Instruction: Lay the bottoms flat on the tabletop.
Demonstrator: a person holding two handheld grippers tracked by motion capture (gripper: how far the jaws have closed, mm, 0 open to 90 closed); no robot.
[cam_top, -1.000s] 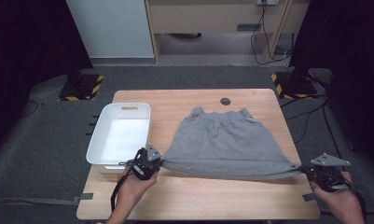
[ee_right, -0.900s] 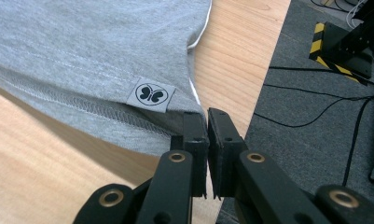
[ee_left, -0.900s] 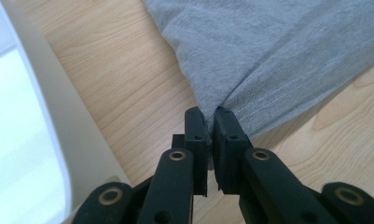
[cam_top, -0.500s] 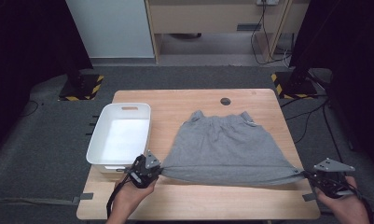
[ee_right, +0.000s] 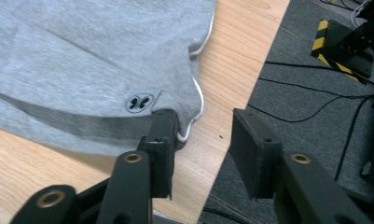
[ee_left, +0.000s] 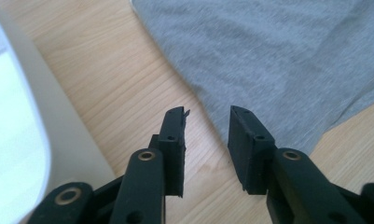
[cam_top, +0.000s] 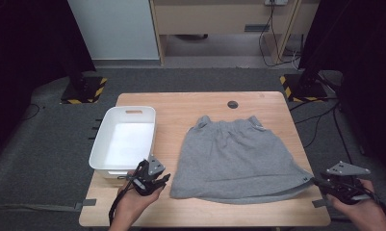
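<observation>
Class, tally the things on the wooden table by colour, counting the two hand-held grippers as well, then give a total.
Grey: 1, the garment
White: 1, the tub
Black: 3, the left gripper, the right gripper and the small round disc
Total: 5

— I'm seeing the grey garment (cam_top: 236,161) lying as soft, matt knit cloth with a white-piped hem. And the table (cam_top: 181,106)?

— I'm reading it as smooth, pale wood with fine grain. At nine o'clock from the cloth, the white bin (cam_top: 123,144) is looking like glossy plastic, while the jaw pads are showing matt black.
</observation>
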